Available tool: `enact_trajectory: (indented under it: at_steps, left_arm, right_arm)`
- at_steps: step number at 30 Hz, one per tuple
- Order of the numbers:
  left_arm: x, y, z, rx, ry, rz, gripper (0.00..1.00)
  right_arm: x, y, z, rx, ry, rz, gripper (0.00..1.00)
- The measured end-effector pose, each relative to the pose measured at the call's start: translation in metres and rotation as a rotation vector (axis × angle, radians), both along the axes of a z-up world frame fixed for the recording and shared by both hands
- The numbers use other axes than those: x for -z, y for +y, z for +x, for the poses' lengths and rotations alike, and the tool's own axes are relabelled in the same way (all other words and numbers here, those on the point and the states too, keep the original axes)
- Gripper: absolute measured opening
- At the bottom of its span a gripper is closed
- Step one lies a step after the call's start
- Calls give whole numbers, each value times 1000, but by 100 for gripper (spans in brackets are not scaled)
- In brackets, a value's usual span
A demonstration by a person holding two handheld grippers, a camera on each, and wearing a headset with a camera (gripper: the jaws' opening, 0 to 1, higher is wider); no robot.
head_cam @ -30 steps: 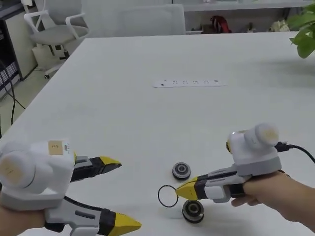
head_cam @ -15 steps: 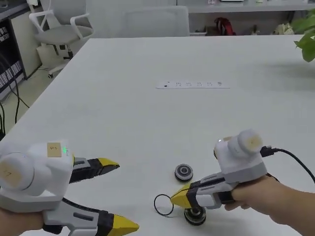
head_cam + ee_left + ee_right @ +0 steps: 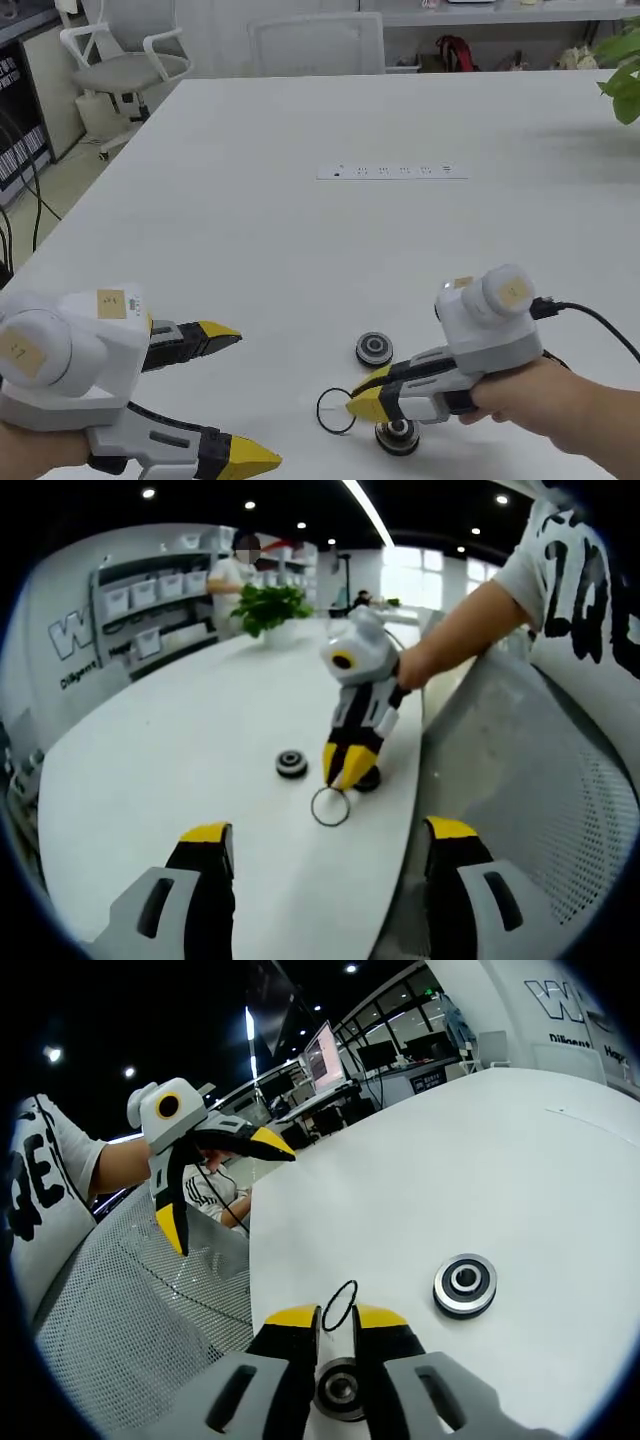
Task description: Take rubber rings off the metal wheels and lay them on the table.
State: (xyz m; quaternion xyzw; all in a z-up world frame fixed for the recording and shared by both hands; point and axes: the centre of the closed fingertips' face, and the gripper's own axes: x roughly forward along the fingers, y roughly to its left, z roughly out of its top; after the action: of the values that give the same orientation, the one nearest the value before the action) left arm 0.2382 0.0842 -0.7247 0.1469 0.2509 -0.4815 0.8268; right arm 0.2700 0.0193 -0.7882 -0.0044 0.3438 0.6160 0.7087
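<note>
The rubber ring (image 3: 335,411) lies flat on the white table (image 3: 300,230). The right claw (image 3: 352,405) is closed to a thin slit with its tips on the ring's edge, seemingly pinching it. One metal wheel (image 3: 397,435) sits just beside the ring, under that claw. A second wheel (image 3: 373,349) stands near the ring but apart from it. The left claw (image 3: 257,397), well apart from the ring, gapes wide and empty.

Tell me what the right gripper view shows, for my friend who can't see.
The right gripper pinches a thin black rubber ring in its jaws over a white table, with one metal wheel under them. A second wheel lies to the right, and the left gripper, jaws open, is held at the upper left.
</note>
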Motion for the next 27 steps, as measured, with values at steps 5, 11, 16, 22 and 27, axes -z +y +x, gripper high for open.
enact_trajectory:
  at_steps: [5, 11, 16, 22, 27]
  left_arm:
    - [0, -1, 0, 3, 3, 1, 78]
    - [1, -4, 0, 14, 5, 3, 77]
    - [3, -10, 1, 30, 8, 8, 76]
    - [3, -16, 2, 48, 6, 9, 75]
    - [1, -20, 5, 58, 3, 9, 74]
  right_arm:
    - [-5, -1, 2, 16, 0, 21, 15]
    - [-17, -4, 3, 23, -10, 51, 16]
    - [-22, -9, 2, 28, -23, 60, 17]
    - [-31, -16, -1, 25, -45, 77, 18]
    - [-35, -22, -3, 22, -64, 82, 19]
